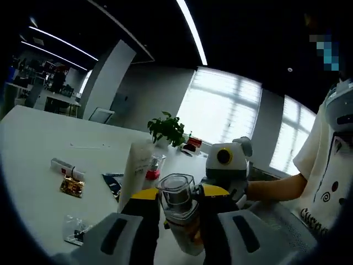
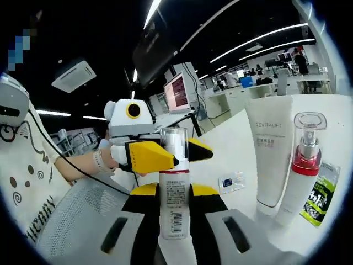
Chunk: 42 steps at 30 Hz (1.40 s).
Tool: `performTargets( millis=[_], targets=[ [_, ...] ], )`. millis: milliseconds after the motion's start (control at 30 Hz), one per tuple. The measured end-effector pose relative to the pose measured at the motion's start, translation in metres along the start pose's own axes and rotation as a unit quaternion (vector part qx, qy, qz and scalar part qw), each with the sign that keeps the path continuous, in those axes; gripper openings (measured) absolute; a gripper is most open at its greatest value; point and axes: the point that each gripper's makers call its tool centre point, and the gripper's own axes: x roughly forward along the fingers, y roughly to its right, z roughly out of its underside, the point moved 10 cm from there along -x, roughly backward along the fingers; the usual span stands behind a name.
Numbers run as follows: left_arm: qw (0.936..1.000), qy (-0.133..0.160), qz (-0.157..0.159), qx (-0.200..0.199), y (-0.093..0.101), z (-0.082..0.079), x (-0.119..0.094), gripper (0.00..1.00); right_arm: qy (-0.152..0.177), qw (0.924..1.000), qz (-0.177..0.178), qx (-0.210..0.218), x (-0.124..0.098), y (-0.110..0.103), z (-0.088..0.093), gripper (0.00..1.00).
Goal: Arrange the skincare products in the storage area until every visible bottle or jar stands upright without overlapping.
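A: Start at the grippers. What has each one got?

B: Both are on one pump bottle (image 2: 175,190). The right gripper (image 2: 175,221) is clamped on its lower body, label facing the camera, bottle rising straight up between the jaws. The left gripper (image 2: 165,154) comes in from the left of the right gripper view and pinches the bottle higher up, just under the clear cap.

A: And from the left gripper's own camera?

B: The same bottle (image 1: 177,212) sits between its yellow-tipped jaws, closed on it – the clear cap sticks up above them. The right gripper (image 1: 227,165) shows just behind.

A: So which way is the long axis?

B: Along the right gripper's jaws and across the left gripper's – roughly upright, I'd judge, and held above the worktop (image 2: 231,143), not resting on it.

A: Where should it go?

B: To the right of the right gripper, near the worktop's edge, a white tube (image 2: 271,152) and a red-collared pump bottle (image 2: 302,171) already stand upright, just beside each other. A green sachet (image 2: 321,193) lies flat beyond them. The right gripper is nearer that group.
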Motion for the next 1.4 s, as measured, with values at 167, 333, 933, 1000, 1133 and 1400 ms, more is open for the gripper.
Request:
performTargets(
  millis=[167, 333, 933, 1000, 1133, 1400],
  targets=[
    [0.9995, 0.0, 0.026, -0.016, 0.002, -0.001, -0.001, 0.22, 0.005, 0.9996, -0.026, 0.007, -0.002, -0.003, -0.003, 0.18],
    [0.9992, -0.015, 0.035, -0.014, 0.001, 0.0, 0.0, 0.22, -0.006, 0.9989, -0.042, 0.019, 0.0, -0.006, 0.0, 0.18],
    [0.9968, -0.052, -0.054, -0.026, -0.004, 0.007, 0.019, 0.18, -0.108, 0.9923, 0.032, -0.051, 0.005, 0.013, 0.019, 0.27],
    [0.9948, -0.047, -0.084, -0.034, -0.01, 0.005, 0.017, 0.18, -0.12, 0.9897, 0.053, -0.057, 0.008, 0.014, 0.021, 0.32],
    [0.9903, -0.033, -0.127, -0.043, -0.022, 0.004, 0.013, 0.18, -0.119, 0.9863, 0.082, -0.08, 0.013, 0.014, 0.02, 0.3],
    [0.9874, -0.046, -0.15, -0.02, -0.023, 0.007, 0.016, 0.18, -0.107, 0.9808, 0.131, -0.097, 0.016, 0.019, 0.017, 0.27]
  ],
)
